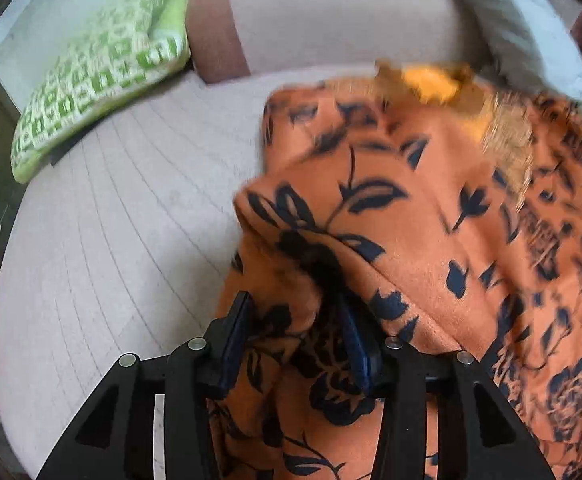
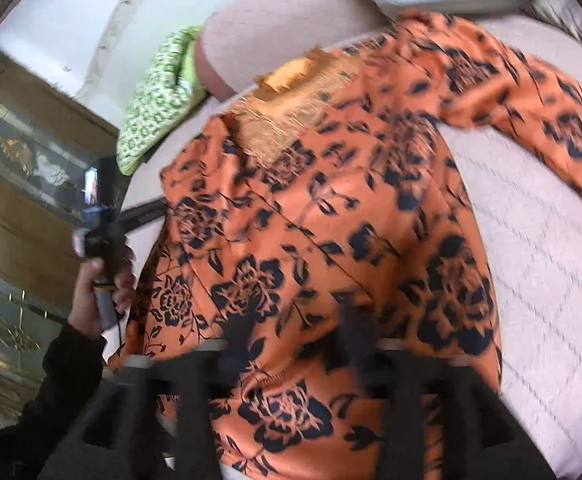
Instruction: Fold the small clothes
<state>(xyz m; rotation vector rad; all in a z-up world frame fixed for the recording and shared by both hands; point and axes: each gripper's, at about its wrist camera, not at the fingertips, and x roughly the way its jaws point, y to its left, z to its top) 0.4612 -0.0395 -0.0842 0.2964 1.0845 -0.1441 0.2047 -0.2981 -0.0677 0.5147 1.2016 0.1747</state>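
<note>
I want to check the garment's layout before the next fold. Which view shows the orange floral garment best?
The right wrist view: the orange floral garment shows its body and one sleeve on the bed. The left wrist view shows only a bunched fold at the left gripper.

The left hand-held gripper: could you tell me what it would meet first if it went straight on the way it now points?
The left hand-held gripper would meet the orange floral garment first: a bunched fold already lies between its fingers.

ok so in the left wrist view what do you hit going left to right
green patterned pillow → brown bolster → orange floral garment, a fold of it between the fingers of the left tool
</note>
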